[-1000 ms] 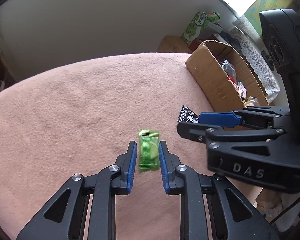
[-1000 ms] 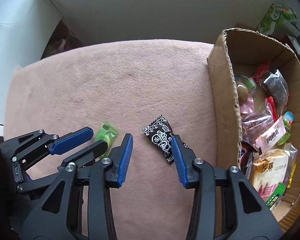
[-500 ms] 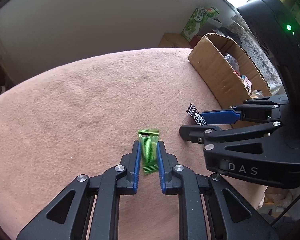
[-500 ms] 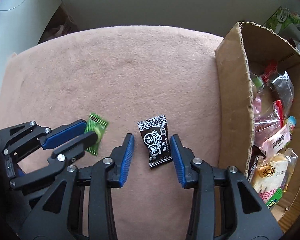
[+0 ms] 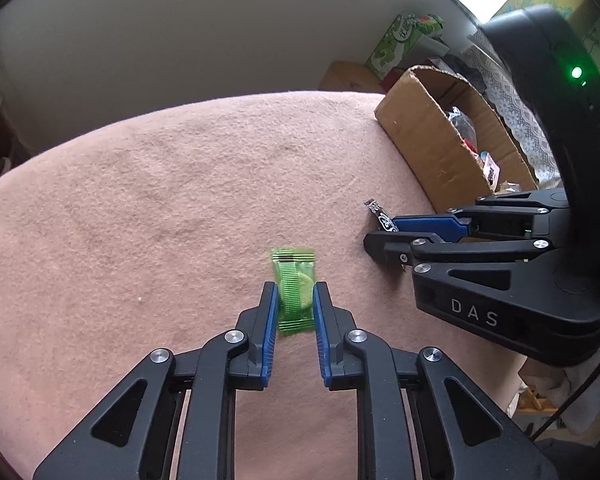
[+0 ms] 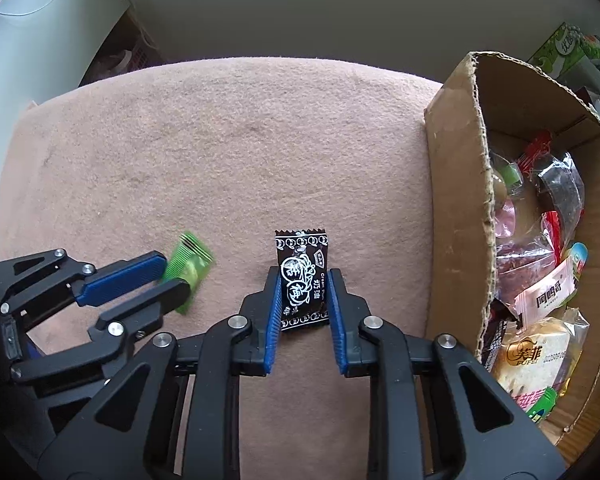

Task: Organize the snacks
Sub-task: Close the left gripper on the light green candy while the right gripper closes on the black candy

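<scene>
Two claws: the left claw at lower centre of its view, the right claw likewise. Two loose candies, one green candy and one black candy. One box at the right edge, its packets heaped beyond a sure count.

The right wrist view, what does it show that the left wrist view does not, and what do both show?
Only the right wrist view shows the print on the black candy and the snack packets filling the cardboard box. Only the left wrist view shows the lace cloth behind the box and the right tool's green light. Both show the pink cloth, the left tool closed on the green candy, and the black candy between the right tool's pads.
</scene>
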The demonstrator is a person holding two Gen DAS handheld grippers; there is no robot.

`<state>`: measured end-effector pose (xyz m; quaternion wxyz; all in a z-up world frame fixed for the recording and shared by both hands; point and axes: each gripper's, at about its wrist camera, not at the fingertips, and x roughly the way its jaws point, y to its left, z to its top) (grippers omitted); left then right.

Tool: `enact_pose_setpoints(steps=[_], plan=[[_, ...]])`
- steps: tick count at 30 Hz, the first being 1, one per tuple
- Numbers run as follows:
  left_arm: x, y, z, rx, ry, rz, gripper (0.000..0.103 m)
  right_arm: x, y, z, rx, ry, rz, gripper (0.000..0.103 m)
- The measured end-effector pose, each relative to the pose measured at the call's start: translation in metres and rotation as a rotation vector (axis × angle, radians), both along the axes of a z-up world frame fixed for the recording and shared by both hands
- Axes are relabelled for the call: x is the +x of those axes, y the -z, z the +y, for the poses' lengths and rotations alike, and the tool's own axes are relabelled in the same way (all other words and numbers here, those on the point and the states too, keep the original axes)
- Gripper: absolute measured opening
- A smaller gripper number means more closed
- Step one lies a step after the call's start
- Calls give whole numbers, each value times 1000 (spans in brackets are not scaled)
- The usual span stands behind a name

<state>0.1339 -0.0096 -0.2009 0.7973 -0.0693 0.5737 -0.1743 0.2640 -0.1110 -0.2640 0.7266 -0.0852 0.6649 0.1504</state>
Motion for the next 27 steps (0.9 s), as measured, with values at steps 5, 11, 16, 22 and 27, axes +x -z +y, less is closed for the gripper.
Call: enact_pose_setpoints(steps=[5,11,16,22,27], plan=[[3,1,-11,44,-3,-12,16,-3,-6,-12,16,13,-6,22],[2,1,-18,51,33,-26,16,-5,-10,-23,31,24,-10,22],[1,2,-13,44,5,4,29,-5,-12,-29,60,40,-12,22],[8,3,-36,133,44,-41,29,-7,-14,-37,92,55,-14,22],[8,4,-46,188,55,-67,19,-9,-15,-46,119,64,-16,22]])
